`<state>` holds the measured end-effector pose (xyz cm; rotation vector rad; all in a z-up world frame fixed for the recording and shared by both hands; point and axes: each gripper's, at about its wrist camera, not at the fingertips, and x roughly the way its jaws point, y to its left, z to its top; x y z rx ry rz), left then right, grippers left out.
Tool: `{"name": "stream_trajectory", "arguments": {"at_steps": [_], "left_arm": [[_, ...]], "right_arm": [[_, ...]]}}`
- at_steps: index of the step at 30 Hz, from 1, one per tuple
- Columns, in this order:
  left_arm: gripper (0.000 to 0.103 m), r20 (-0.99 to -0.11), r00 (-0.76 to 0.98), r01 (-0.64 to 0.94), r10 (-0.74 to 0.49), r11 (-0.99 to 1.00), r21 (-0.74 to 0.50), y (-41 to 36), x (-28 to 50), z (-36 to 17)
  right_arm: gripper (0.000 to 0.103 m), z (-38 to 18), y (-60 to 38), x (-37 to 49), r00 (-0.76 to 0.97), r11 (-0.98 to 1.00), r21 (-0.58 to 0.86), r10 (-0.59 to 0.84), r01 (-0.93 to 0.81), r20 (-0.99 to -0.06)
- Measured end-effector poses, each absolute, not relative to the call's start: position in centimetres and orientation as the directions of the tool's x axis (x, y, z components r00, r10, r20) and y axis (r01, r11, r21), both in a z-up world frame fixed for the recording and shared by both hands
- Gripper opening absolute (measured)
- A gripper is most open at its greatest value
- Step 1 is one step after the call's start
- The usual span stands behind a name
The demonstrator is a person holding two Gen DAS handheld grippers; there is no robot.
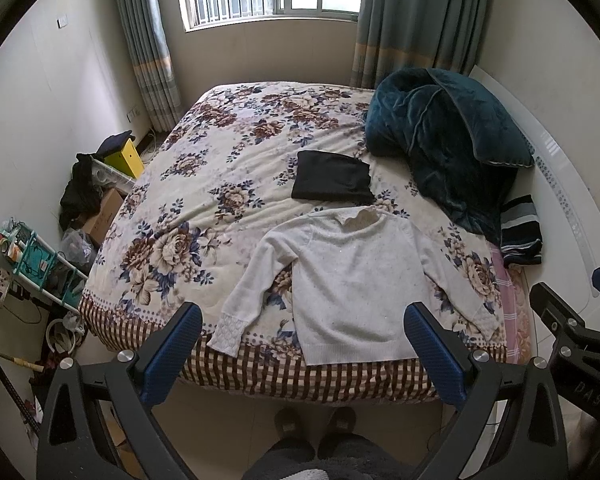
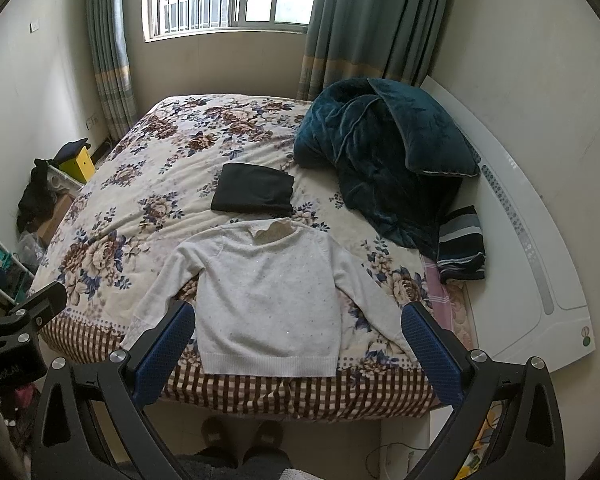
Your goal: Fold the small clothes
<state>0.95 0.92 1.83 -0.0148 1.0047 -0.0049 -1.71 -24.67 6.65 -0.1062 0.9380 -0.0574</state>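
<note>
A small white knit sweater (image 1: 350,280) lies flat on the floral bed (image 1: 220,152), sleeves spread out and hem at the near edge; the right wrist view shows the same sweater (image 2: 268,292) on the bed (image 2: 140,184). Behind its collar rests a folded black garment (image 1: 332,178) (image 2: 254,194). My left gripper (image 1: 302,322) is held above the bed's near edge, open, nothing between its blue pads. Just as open and empty, my right gripper (image 2: 298,322) hovers over the sweater's hem. Neither touches the sweater.
A dark teal blanket (image 1: 448,136) is heaped at the bed's right rear, with a striped folded cloth (image 1: 520,232) beside it. Boxes, bags and a teal rack (image 1: 40,264) crowd the floor on the left. A person's slippered feet (image 1: 316,424) stand at the bed's foot.
</note>
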Motion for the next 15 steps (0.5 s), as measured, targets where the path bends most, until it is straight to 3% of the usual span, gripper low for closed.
{"name": "stream_trajectory", "arguments": {"at_steps": [15], "left_arm": [[0.103,-0.842,0.539,-0.002,-0.009,1.000,-0.011,0.88,1.29,2.25]], "right_arm": [[0.103,6.83,-24.76,-1.64,0.592,0.993,-0.114,-0.093,0.002,-0.800]]}}
